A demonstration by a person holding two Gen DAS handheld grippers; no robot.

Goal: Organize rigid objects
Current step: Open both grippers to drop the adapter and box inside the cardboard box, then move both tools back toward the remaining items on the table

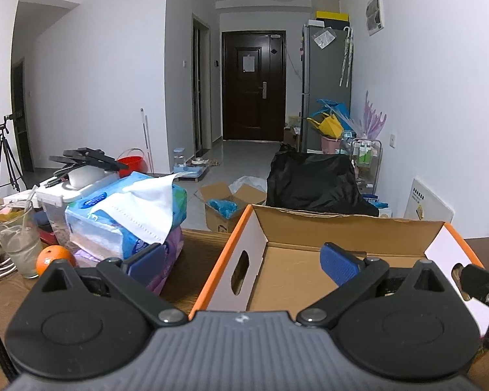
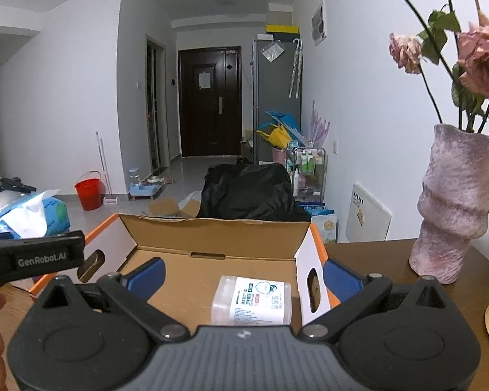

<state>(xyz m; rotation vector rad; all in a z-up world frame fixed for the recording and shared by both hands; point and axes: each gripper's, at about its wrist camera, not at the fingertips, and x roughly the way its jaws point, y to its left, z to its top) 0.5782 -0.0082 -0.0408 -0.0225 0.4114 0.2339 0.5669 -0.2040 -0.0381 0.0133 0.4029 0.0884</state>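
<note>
Cardboard, orange-trimmed and open-topped, the box point(image 2: 212, 244) sits directly ahead of both tools on the wooden table point(image 1: 199, 254). Right gripper point(image 2: 243, 277) hangs above the box's right end, blue pads spread wide and holding nothing; its right pad is outside the right wall, the left one over the floor. Just ahead and below, between the pads, a clear plastic container point(image 2: 252, 299) with a white label lies flat on the box floor. Left gripper point(image 1: 243, 260) is likewise spread and empty, straddling the box's left wall. Left of it sit a tissue pack point(image 1: 127, 215), an orange point(image 1: 53, 257) and a glass point(image 1: 18, 244). A pink vase point(image 2: 456, 208) of dried roses stands near on the right; I'd judge a careless swing that way could topple it, and a descending pad could catch the wall.
</note>
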